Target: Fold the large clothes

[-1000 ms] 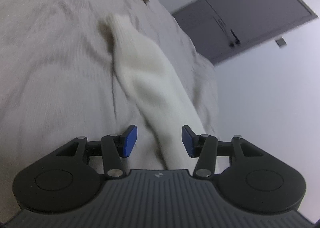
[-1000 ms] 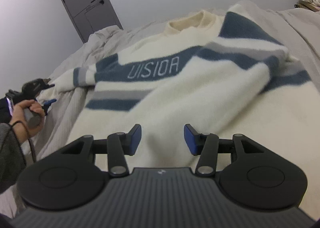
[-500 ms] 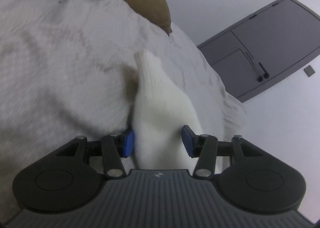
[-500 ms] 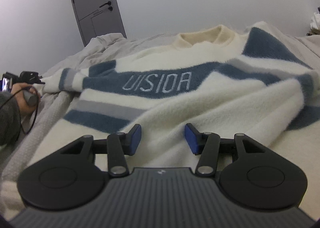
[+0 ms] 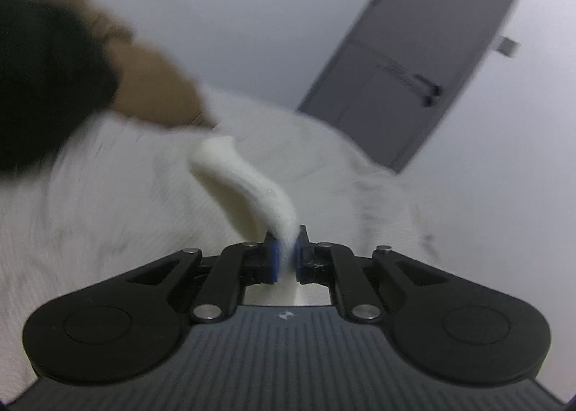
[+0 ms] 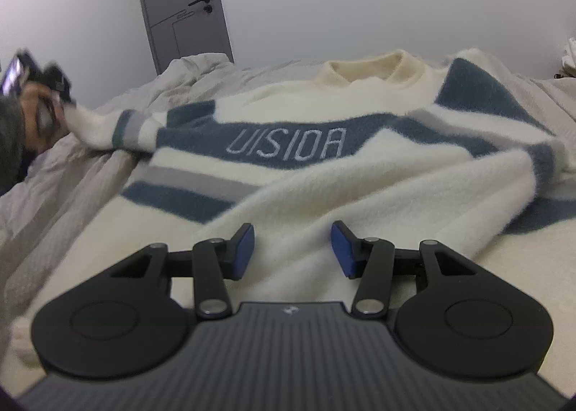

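A cream sweater (image 6: 324, 180) with blue and grey stripes and lettering lies spread on the bed, collar at the far side. My left gripper (image 5: 286, 252) is shut on its cream sleeve (image 5: 244, 177), whose cuff end sticks up and away over the bedding. In the right wrist view that same sleeve (image 6: 104, 126) is stretched off to the left, up to the hand (image 6: 39, 119) with the left gripper. My right gripper (image 6: 292, 247) stands open low over the folded right sleeve and body of the sweater, nothing between its pads.
A pale grey rumpled bed cover (image 6: 64, 202) lies under the sweater. A brown cushion (image 5: 151, 90) and a dark shape (image 5: 43, 86) sit at the far left of the bed. A grey door (image 6: 180, 4) stands in the white wall behind. More clothes (image 6: 568, 58) lie far right.
My left gripper closed on the sleeve end and lifted it off the bed, rolling as it rose. The right gripper shifted slightly and stayed open over the sweater.
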{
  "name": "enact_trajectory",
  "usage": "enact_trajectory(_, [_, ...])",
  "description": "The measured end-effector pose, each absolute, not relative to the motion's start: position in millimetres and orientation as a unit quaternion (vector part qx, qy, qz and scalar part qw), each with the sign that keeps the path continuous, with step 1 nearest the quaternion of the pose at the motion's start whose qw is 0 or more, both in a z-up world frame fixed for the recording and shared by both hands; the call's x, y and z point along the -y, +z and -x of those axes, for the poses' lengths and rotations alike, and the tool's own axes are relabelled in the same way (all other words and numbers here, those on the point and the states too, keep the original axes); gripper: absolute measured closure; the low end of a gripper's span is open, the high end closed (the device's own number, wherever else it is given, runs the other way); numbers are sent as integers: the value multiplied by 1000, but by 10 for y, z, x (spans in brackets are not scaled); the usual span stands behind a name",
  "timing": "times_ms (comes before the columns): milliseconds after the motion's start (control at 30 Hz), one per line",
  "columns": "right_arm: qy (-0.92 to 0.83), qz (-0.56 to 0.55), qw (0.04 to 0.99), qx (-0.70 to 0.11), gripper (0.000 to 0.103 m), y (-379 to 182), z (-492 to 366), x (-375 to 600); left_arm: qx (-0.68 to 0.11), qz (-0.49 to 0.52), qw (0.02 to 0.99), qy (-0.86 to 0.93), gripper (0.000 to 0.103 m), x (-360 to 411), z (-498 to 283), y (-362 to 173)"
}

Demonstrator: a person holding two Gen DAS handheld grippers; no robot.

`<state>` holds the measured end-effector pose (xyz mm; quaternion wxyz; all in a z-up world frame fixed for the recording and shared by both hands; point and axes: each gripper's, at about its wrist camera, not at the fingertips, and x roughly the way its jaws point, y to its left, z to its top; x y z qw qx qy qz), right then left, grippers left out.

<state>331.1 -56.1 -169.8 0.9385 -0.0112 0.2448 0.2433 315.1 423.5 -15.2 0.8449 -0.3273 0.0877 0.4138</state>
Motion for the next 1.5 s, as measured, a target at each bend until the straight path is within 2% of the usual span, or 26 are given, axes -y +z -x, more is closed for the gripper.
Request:
enact_trajectory(200, [239, 10, 937, -253, 53, -1620, -3153, 667, -82, 239, 903, 347, 94, -3545, -3156, 830])
enact_trajectory(300, [246, 2, 927, -283, 53, -1596, -3120, 728, -81, 189, 931, 302, 94, -3047, -3121, 1268])
enact_trajectory(500, [236, -6, 928, -289, 54, -1512, -2934, 867, -75, 119, 965, 220, 94, -1974, -3038, 1830])
enact_trajectory(633, [218, -29, 936, -275, 53, -1378, -2791, 1067, -81, 76, 978, 179, 94, -1250, -2980, 1967])
enact_trajectory(967, [190, -133, 944, -235, 53, -1038, -2489, 1802, -106, 28, 989, 95, 94, 385, -2942, 1696])
enact_trajectory(1267, [109, -215, 946, -216, 51, -1007, -2586, 2467, -184, 32, 982, 5, 94, 1606, -3071, 730])
enact_trajectory(1500, [70, -228, 950, -201, 51, -1089, -2664, 2623, -239, 7, 970, -43, 93, 1801, -3169, 81])
